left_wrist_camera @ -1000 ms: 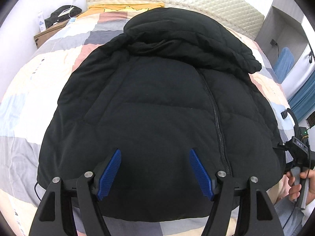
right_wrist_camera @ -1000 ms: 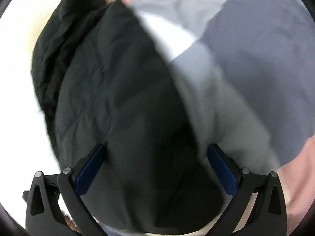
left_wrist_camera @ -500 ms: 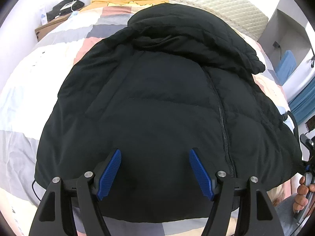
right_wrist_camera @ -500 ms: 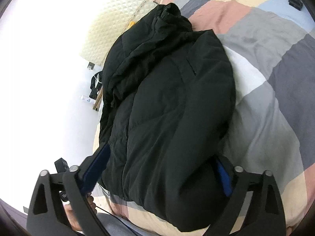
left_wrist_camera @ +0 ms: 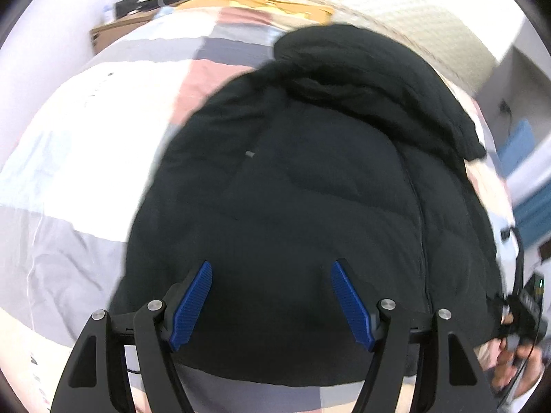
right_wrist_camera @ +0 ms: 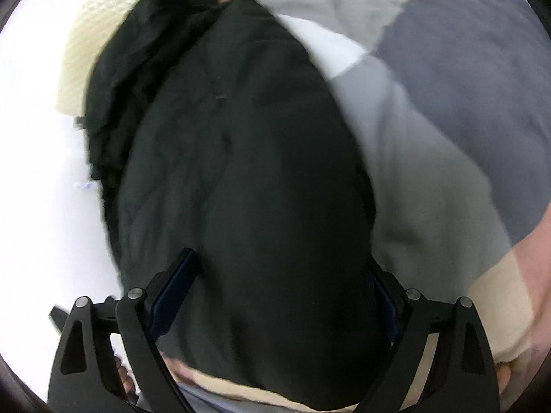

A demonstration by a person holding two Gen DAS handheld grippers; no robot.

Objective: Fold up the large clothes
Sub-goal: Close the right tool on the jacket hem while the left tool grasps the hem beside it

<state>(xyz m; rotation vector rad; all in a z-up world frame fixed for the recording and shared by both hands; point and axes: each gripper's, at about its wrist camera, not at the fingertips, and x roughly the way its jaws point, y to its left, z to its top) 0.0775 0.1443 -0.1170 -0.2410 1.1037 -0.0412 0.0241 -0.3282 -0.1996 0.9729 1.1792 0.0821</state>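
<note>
A black puffer jacket (left_wrist_camera: 310, 186) lies spread on the bed, hood at the far end, front zipper (left_wrist_camera: 418, 213) running toward me. My left gripper (left_wrist_camera: 272, 296) is open and empty, hovering over the jacket's near hem. In the right wrist view the jacket (right_wrist_camera: 241, 158) fills the middle, its near edge bulging between the open jaws of my right gripper (right_wrist_camera: 279, 296); the right blue pad is mostly hidden by the cloth. The right gripper and the hand holding it (left_wrist_camera: 520, 340) also show at the jacket's right edge in the left wrist view.
The bed has a patchwork quilt (left_wrist_camera: 79, 179) of grey, white, pink and cream squares. A quilted cream headboard (left_wrist_camera: 396, 10) stands at the far end. A cardboard box (left_wrist_camera: 117, 31) with dark items sits far left. Blue curtain (left_wrist_camera: 533, 203) at right.
The left view has shifted so the jacket sits further right. The right gripper has swung back down close over the jacket's near edge; both frames are motion-blurred.
</note>
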